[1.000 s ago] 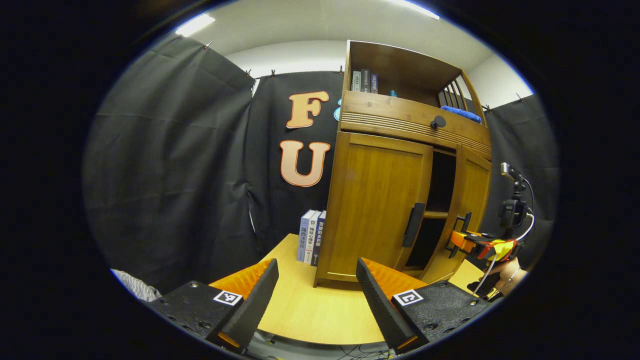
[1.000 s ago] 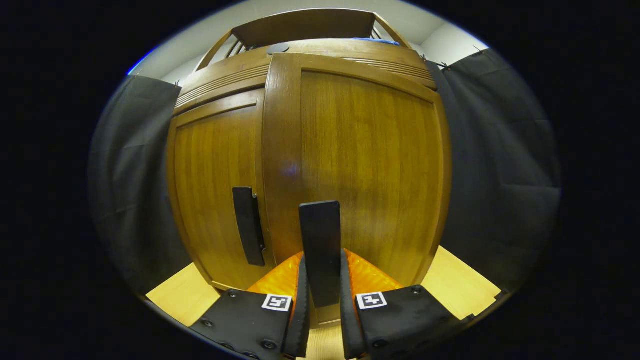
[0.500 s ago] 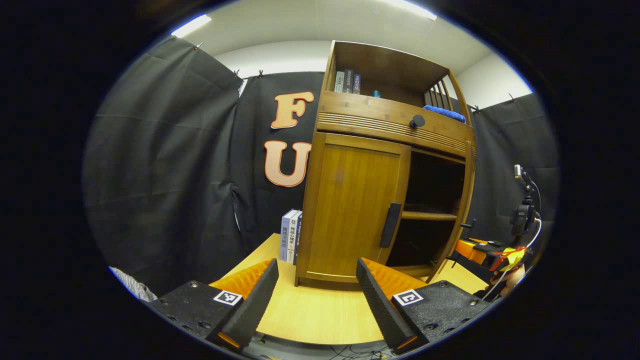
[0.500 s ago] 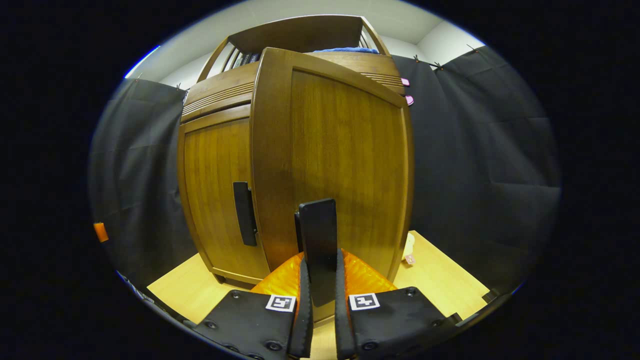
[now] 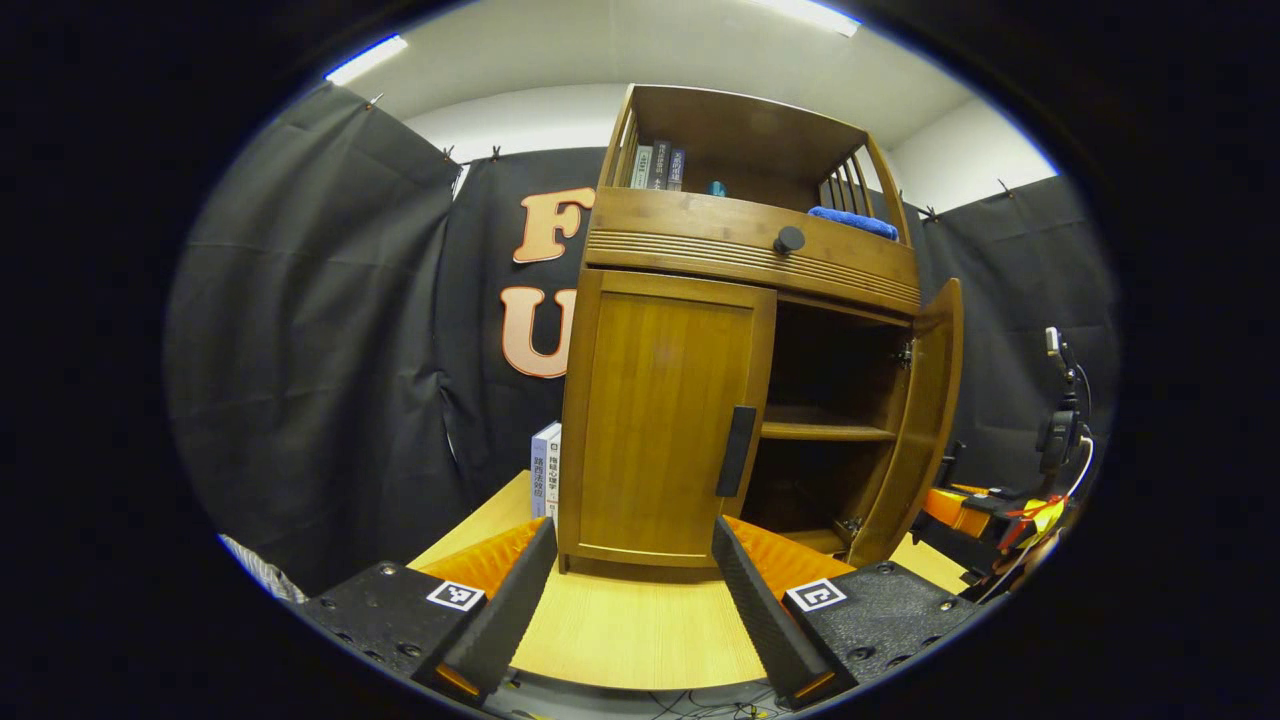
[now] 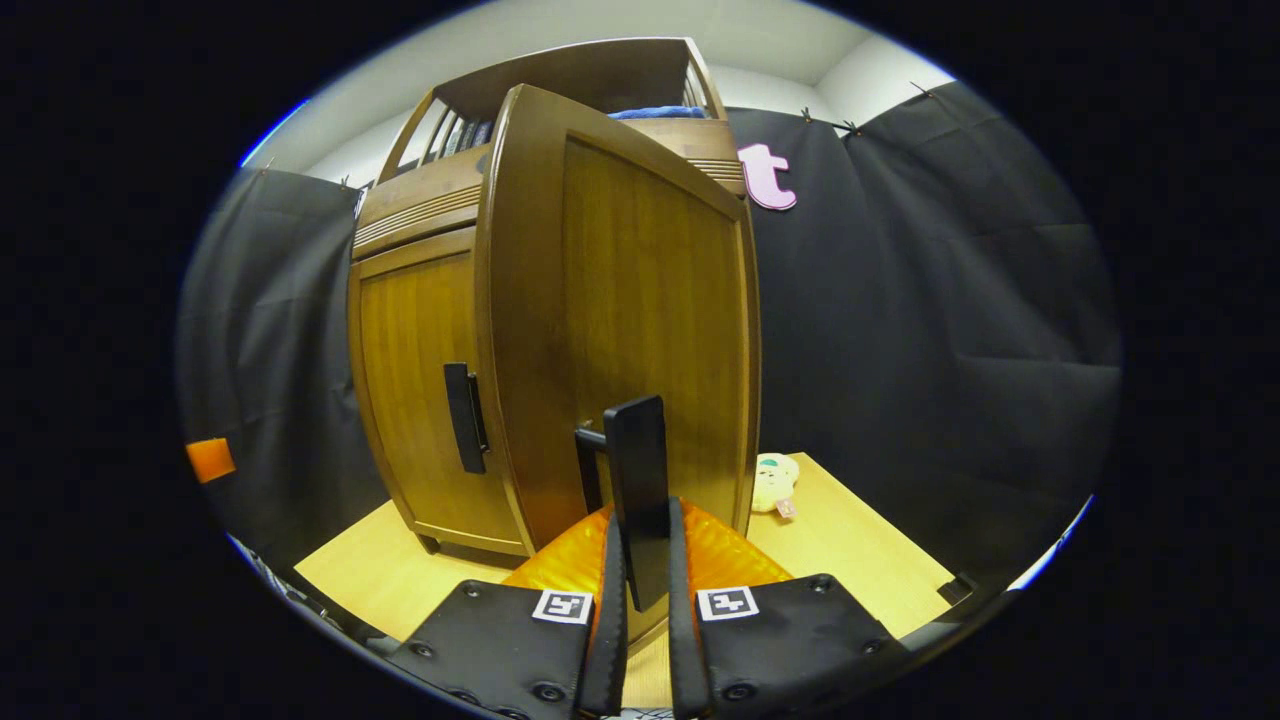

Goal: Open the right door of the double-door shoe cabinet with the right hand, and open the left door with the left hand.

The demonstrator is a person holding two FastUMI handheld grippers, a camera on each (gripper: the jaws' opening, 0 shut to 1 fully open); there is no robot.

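Shoe cabinet [image 5: 700, 260] stands on the pale wooden table [image 5: 640, 640], seen from the front-left in the left gripper view. Right door [image 5: 915, 420] hangs swung wide, edge-on toward the camera, the dark interior and one shelf [image 5: 825, 432] exposed behind it. Left door [image 5: 655, 420] sits flush and closed, its black handle [image 5: 738, 452] upright near the inner edge. Left gripper [image 5: 635, 590] hangs in front of the cabinet, well short of that handle, fingers spread apart with nothing between them. In the right gripper view, the right gripper [image 6: 640, 590] has both fingers pressed together on the right door's handle [image 6: 638, 490], a black vertical bar, pinching it from either side; the door panel [image 6: 640, 320] rises directly behind. In the left gripper view the right gripper [image 5: 965, 505] shows low beside the open door. Books [image 5: 545, 480] stand upright against the cabinet's left side; more books [image 5: 658, 168] and a blue cloth [image 5: 852, 220] sit on the top shelf. A small plush toy [image 6: 775, 482] lies on the table just beyond the right door.
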